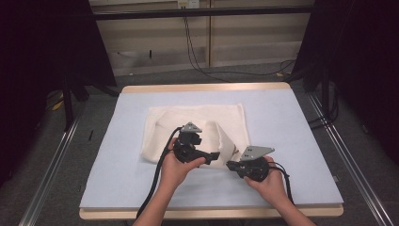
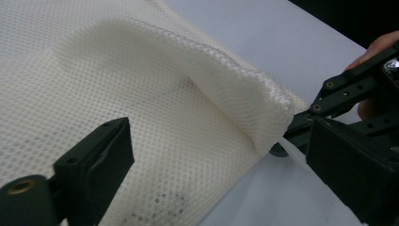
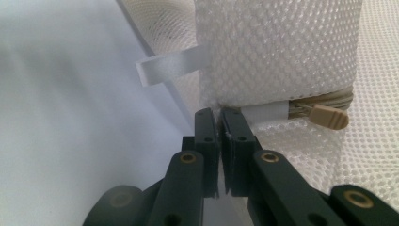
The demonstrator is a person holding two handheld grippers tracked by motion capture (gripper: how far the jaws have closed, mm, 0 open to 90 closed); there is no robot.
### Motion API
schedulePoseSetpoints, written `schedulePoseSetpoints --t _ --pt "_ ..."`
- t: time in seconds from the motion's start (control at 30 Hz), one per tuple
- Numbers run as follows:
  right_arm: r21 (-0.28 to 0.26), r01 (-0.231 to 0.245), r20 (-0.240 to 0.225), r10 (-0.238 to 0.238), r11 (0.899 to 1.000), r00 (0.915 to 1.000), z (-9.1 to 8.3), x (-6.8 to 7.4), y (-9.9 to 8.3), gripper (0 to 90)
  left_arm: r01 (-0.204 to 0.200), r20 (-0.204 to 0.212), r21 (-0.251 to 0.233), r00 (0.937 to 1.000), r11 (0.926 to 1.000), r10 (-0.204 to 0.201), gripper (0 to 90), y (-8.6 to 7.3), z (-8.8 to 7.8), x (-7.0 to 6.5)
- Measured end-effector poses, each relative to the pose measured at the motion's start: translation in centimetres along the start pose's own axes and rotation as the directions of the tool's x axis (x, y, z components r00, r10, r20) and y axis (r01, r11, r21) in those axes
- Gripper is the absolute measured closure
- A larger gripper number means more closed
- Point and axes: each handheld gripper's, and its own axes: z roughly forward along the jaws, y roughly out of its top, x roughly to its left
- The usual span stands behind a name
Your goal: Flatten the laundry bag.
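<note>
Table (image 1: 301,141) with pale blue top and wooden edge. A cream mesh bag (image 1: 197,122) lies directly on it, partly folded, just ahead of both grippers: beneath the left gripper (image 1: 214,155), and at the jaw tips of the right gripper (image 1: 229,165).

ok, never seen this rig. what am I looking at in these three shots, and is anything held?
No robot: a person holds a two-jaw gripper in each hand. The high view looks down on the table, covered by a pale blue mat. On it lies a cream mesh bag. The other two pictures come from cameras riding on the grippers, looking along their black jaws. The left gripper is open over the mesh, holding nothing. The right gripper is shut on the bag's corner edge, beside a white ribbon tab and a tan zipper pull.
</note>
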Motion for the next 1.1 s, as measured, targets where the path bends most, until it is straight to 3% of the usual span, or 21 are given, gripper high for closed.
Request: schedulePoseSetpoints --t 0.1,0.17,0.23,0.27,0.33,0.4,0.5,0.7,0.87,1.1 --pt "0.005 0.008 0.006 -0.008 1.000 0.9999 0.0 0.2 0.0 85.9 0.002 0.004 -0.005 1.0000 1.0000 -0.002 17.6 0.0 0.3 0.0" --pt "0.007 0.011 0.006 -0.011 1.000 0.9999 0.1 0.2 0.0 85.9 -0.004 0.021 -0.006 0.9998 1.0000 0.004 27.4 -0.1 0.7 0.0" --pt "0.009 0.016 0.001 -0.016 1.000 0.9999 0.1 0.2 0.0 85.9 -0.006 0.024 -0.009 0.9997 0.9999 0.006 29.6 -0.1 1.0 0.0" --pt "0.009 0.016 0.000 -0.016 1.000 0.9999 0.1 0.2 0.0 85.9 0.000 0.027 -0.016 0.9996 0.9999 0.000 35.0 -0.1 1.1 0.0" --pt "0.008 0.014 0.003 -0.014 1.000 0.9999 0.1 0.2 0.0 85.9 0.011 0.030 0.002 0.9995 0.9999 -0.011 38.9 0.0 1.2 -0.1" --pt "0.008 0.014 0.002 -0.014 1.000 0.9999 0.1 0.2 0.1 85.9 0.028 0.064 0.018 0.9975 0.9994 -0.029 59.5 0.1 1.2 -0.1" --pt "0.005 0.013 -0.005 -0.013 1.000 0.9999 0.0 0.1 0.1 85.0 0.021 0.068 0.034 0.9974 0.9992 -0.023 81.5 0.3 1.1 -0.3" --pt "-0.008 -0.033 -0.008 0.033 0.999 0.9994 -0.9 -0.2 0.2 76.8 0.023 0.051 0.049 0.9984 0.9985 -0.025 84.0 -0.2 0.9 -0.3" --pt "-0.052 -0.083 0.040 0.085 0.995 0.9956 -2.5 -1.4 0.8 61.7 0.004 0.050 0.055 0.9987 0.9985 -0.007 83.9 -1.5 0.7 -0.6" --pt "-0.078 -0.133 0.085 0.140 0.988 0.9866 -2.6 -2.7 2.2 46.5 -0.024 0.054 0.080 0.9983 0.9965 0.019 83.9 -2.4 1.2 -1.2"
